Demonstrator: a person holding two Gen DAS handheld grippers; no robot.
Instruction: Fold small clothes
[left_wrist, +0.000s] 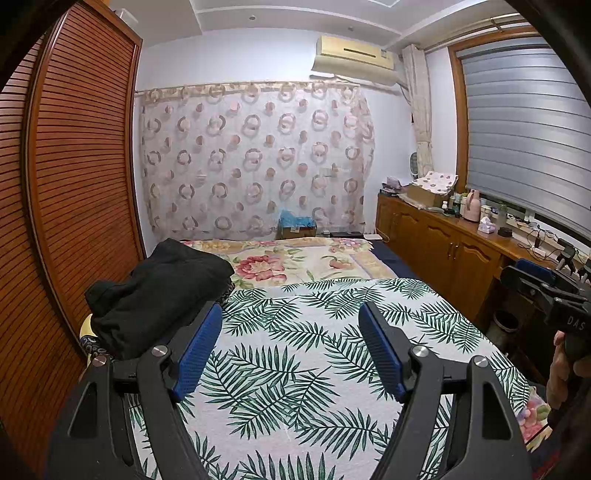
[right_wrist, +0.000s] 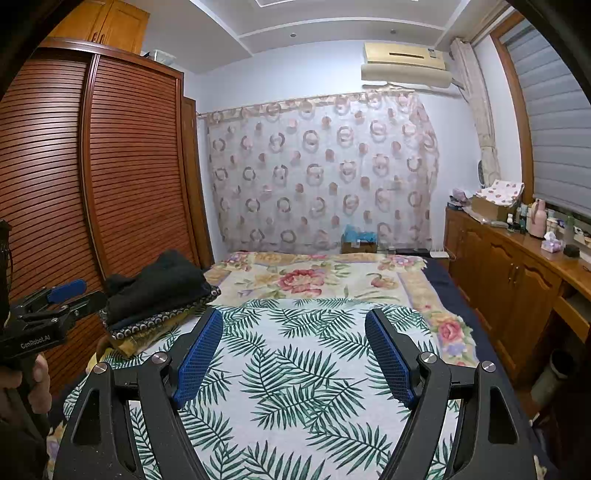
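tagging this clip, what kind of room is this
A home bedroom, most likely: a bed under a palm-leaf cover, a louvred wooden wardrobe beside it, and a pile of folded clothes on the bed's edge.

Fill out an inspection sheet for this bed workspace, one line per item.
Surface: bed with a palm-leaf sheet in front, a floral blanket behind it.
Job's things: stack of clothes at the sheet's left edge, a black garment on top, patterned pieces underneath; nothing spread out for folding.
Clutter: nothing seen on the leaf sheet.
Grippers: left claw open, empty, above the sheet; right claw open, empty.
Cables: wires on the sideboard near the window.
Surroundings: slatted wardrobe left, patterned curtain on the far wall, air conditioner above, bottles and boxes on the sideboard.
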